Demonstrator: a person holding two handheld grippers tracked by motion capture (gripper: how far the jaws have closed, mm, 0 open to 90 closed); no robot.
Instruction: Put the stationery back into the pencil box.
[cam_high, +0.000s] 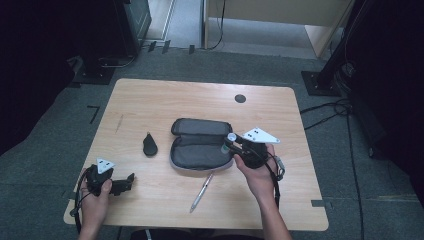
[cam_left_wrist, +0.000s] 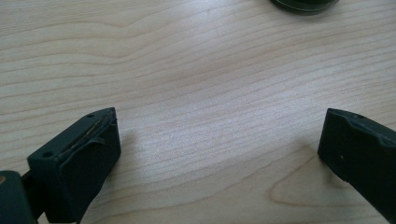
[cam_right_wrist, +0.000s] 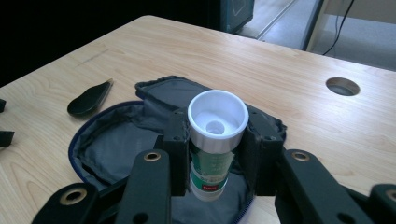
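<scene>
My right gripper (cam_high: 231, 145) is shut on a small green tube (cam_high: 229, 142) with a wide white cap. It holds the tube upright just above the right end of an open grey zip pouch (cam_high: 197, 145). In the right gripper view the two black jaws press on the tube (cam_right_wrist: 212, 165) from both sides below the cap, and the pouch's lining (cam_right_wrist: 116, 144) spreads out under it. My left gripper (cam_high: 125, 185) rests low near the table's front left corner. It stands open (cam_left_wrist: 219, 130) with only bare wood between its fingers (cam_left_wrist: 93, 144).
A black teardrop-shaped object (cam_high: 149, 145) lies left of the pouch, and a silver pen (cam_high: 201, 192) lies in front of it. A round cable hole (cam_high: 240, 98) sits in the table's far right part. A dark rim (cam_left_wrist: 303, 3) shows at the left gripper view's top edge.
</scene>
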